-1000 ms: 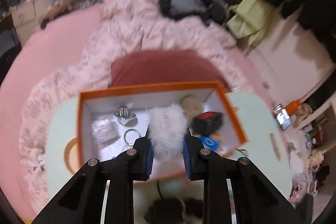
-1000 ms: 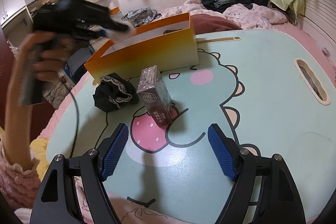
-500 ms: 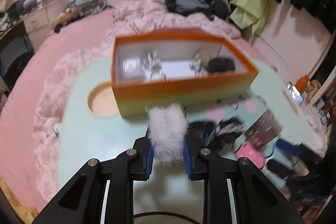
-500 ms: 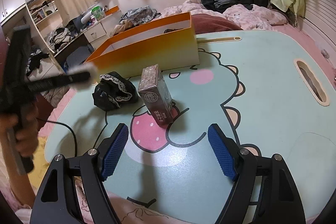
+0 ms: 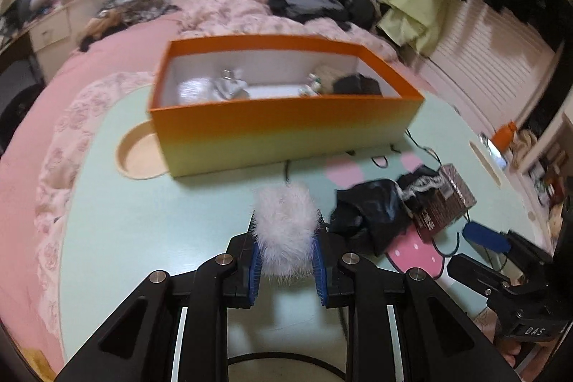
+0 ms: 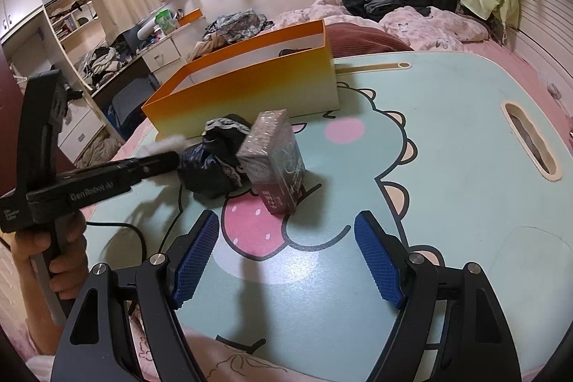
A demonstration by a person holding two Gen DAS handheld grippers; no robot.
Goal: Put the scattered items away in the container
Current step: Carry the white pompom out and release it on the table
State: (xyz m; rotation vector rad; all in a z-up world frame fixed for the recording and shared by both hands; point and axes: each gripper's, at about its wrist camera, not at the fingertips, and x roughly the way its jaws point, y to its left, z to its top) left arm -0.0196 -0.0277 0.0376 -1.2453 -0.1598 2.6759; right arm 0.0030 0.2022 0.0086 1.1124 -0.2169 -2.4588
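Observation:
My left gripper (image 5: 286,260) is shut on a white fluffy pompom (image 5: 284,224) and holds it low over the mint table, in front of the orange box (image 5: 286,127). The box holds several small items. The pompom and left gripper also show in the right wrist view (image 6: 161,147). A black lace-trimmed cloth (image 5: 376,210) (image 6: 215,163) lies just right of the pompom. A glittery wrapped box (image 6: 274,160) (image 5: 447,203) stands beside the cloth. My right gripper (image 6: 286,260) is open and empty, a short way in front of the glittery box.
The mint lap table (image 6: 447,149) with a dinosaur print sits on a pink bed. It has a round cup recess (image 5: 141,156) left of the orange box and a handle slot (image 6: 530,142) at the right. A black cable (image 6: 118,228) lies near the left gripper.
My left gripper has drawn back from above the orange box and come down low over the table, with the pompom still in it. The right gripper has stayed still.

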